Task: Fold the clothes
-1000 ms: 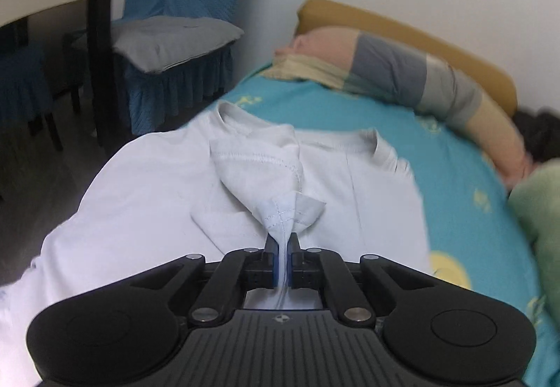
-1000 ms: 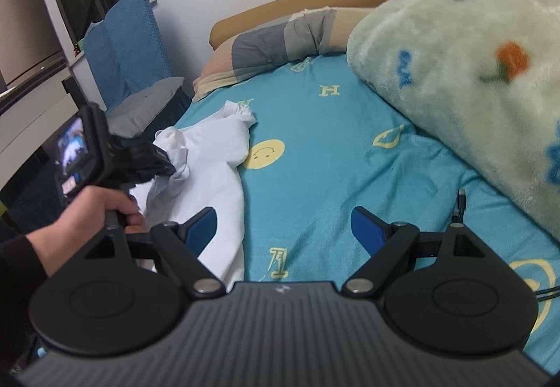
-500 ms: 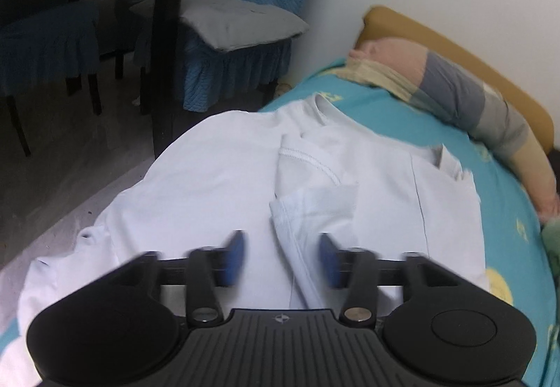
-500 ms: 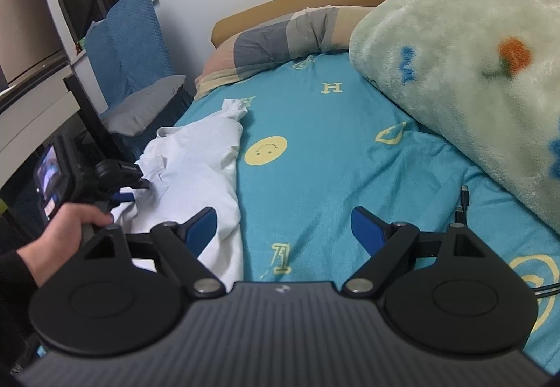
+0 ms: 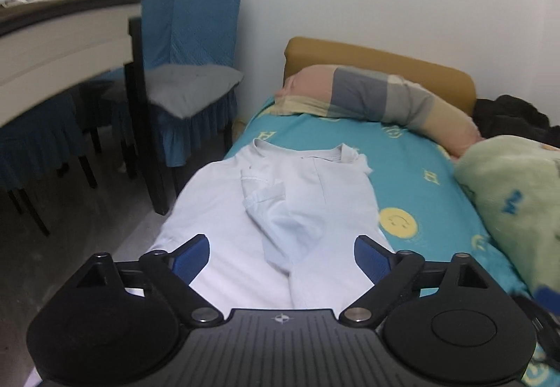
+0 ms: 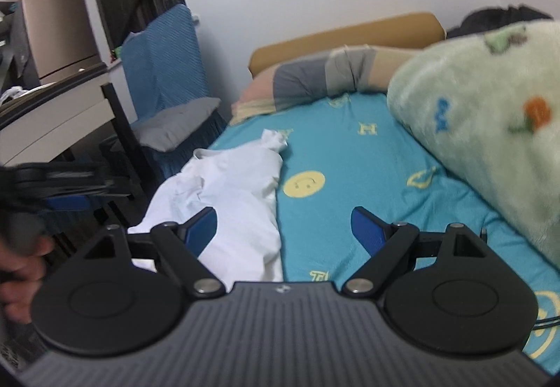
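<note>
A white T-shirt (image 5: 308, 198) lies on the left side of the teal bed sheet (image 5: 413, 170), collar toward the headboard. One sleeve (image 5: 276, 208) is folded in over the shirt's middle. My left gripper (image 5: 281, 255) is open and empty, above the shirt's near part. My right gripper (image 6: 285, 229) is open and empty, above the shirt's right edge (image 6: 241, 198) and the sheet (image 6: 350, 156). The left gripper also shows at the left of the right wrist view (image 6: 66, 184), blurred, held by a hand.
A striped pillow (image 5: 381, 99) lies against the tan headboard (image 5: 378, 61). A green fleece blanket (image 6: 490, 113) is piled on the bed's right. A blue-covered chair (image 5: 189, 71) and a table (image 5: 63, 36) stand left of the bed. A dark garment (image 5: 514, 117) lies at the far right.
My left gripper let go of the sleeve, opened wide and drew back from the shirt. The sleeve now lies on the shirt's middle. My right gripper stayed open and shifted slightly.
</note>
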`<state>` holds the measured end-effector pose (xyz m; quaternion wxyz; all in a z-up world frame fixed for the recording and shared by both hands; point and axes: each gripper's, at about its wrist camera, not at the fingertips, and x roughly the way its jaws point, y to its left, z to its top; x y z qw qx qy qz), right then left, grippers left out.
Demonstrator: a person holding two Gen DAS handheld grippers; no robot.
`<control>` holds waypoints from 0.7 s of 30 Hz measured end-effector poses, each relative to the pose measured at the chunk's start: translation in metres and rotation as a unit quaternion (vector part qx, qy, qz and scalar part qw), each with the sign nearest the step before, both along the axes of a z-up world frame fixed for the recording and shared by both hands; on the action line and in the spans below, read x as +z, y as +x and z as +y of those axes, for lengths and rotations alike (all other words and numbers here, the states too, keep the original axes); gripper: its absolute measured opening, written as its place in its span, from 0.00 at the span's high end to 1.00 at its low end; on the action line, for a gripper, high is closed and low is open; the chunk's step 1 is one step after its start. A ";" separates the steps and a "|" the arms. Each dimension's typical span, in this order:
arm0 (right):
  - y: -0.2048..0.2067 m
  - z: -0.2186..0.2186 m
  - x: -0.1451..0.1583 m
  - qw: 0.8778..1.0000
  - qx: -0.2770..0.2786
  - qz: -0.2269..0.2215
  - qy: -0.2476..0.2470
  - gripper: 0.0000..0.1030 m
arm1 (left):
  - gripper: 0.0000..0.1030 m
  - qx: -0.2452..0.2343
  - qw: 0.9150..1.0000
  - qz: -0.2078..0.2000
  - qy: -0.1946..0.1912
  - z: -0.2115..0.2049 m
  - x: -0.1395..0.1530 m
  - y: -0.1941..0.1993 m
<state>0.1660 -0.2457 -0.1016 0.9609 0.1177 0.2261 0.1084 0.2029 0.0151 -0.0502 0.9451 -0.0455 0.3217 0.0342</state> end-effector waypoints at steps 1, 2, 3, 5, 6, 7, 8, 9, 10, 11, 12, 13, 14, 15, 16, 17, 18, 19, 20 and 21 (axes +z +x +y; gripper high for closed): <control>-0.004 0.001 0.002 1.000 0.000 -0.004 -0.002 0.17 | 0.08 -0.005 1.000 -0.005 0.002 -0.003 0.009 -0.014; -0.008 0.002 0.005 1.000 0.000 -0.004 0.002 0.17 | 0.07 -0.010 1.000 -0.006 0.001 -0.005 0.015 -0.028; -0.011 0.003 0.007 1.000 -0.001 -0.004 0.007 0.17 | 0.07 -0.016 1.000 0.001 -0.009 -0.005 0.015 -0.039; -0.018 0.005 0.011 1.000 -0.002 -0.004 0.015 0.17 | 0.07 -0.026 0.999 0.013 -0.028 -0.003 0.014 -0.055; -0.021 0.006 0.014 1.000 -0.003 -0.003 0.019 0.17 | 0.07 -0.030 0.999 0.017 -0.038 -0.002 0.012 -0.063; -0.025 0.008 0.016 1.000 -0.003 -0.004 0.023 0.17 | 0.07 -0.034 0.998 0.023 -0.047 0.000 0.011 -0.069; -0.029 0.011 0.021 1.000 -0.002 -0.007 0.026 0.17 | 0.07 -0.034 0.998 0.027 -0.053 0.002 0.010 -0.073; -0.033 0.014 0.025 1.000 -0.001 -0.011 0.029 0.17 | 0.07 -0.035 0.998 0.025 -0.056 0.004 0.010 -0.078; -0.037 0.017 0.029 0.999 0.001 -0.018 0.029 0.17 | 0.07 -0.035 0.997 0.023 -0.058 0.006 0.009 -0.083; -0.040 0.021 0.031 0.999 0.003 -0.022 0.024 0.17 | 0.06 -0.034 0.997 0.020 -0.060 0.008 0.008 -0.088; -0.043 0.024 0.034 0.999 0.005 -0.027 0.018 0.17 | 0.05 -0.030 0.997 0.015 -0.063 0.010 0.007 -0.092; -0.046 0.027 0.035 0.999 0.008 -0.030 0.011 0.17 | 0.05 -0.028 0.997 0.009 -0.067 0.011 0.006 -0.096; -0.045 0.031 0.035 1.000 0.010 -0.028 -0.005 0.17 | 0.04 -0.029 0.997 0.005 -0.072 0.012 0.004 -0.099; -0.045 0.035 0.033 0.999 0.011 -0.026 -0.018 0.17 | 0.04 -0.031 0.997 0.003 -0.075 0.011 0.002 -0.100; -0.044 0.036 0.029 0.999 0.011 -0.025 -0.021 0.17 | 0.04 -0.033 0.997 0.002 -0.073 0.009 0.000 -0.101; -0.043 0.035 0.027 1.000 0.011 -0.022 -0.017 0.17 | 0.04 -0.035 0.997 0.002 -0.070 0.007 -0.002 -0.101; -0.041 0.035 0.025 1.000 0.013 -0.018 -0.013 0.17 | 0.04 -0.038 0.997 0.002 -0.062 0.004 -0.004 -0.100; -0.040 0.035 0.023 1.000 0.015 -0.016 -0.011 0.17 | 0.04 -0.041 0.998 0.002 -0.055 0.000 -0.006 -0.099; -0.041 0.035 0.023 1.000 0.015 -0.018 -0.013 0.17 | 0.04 -0.043 0.998 0.002 -0.050 -0.002 -0.008 -0.098; -0.042 0.035 0.023 0.999 0.015 -0.023 -0.017 0.17 | 0.04 -0.045 0.998 0.003 -0.052 -0.002 -0.011 -0.096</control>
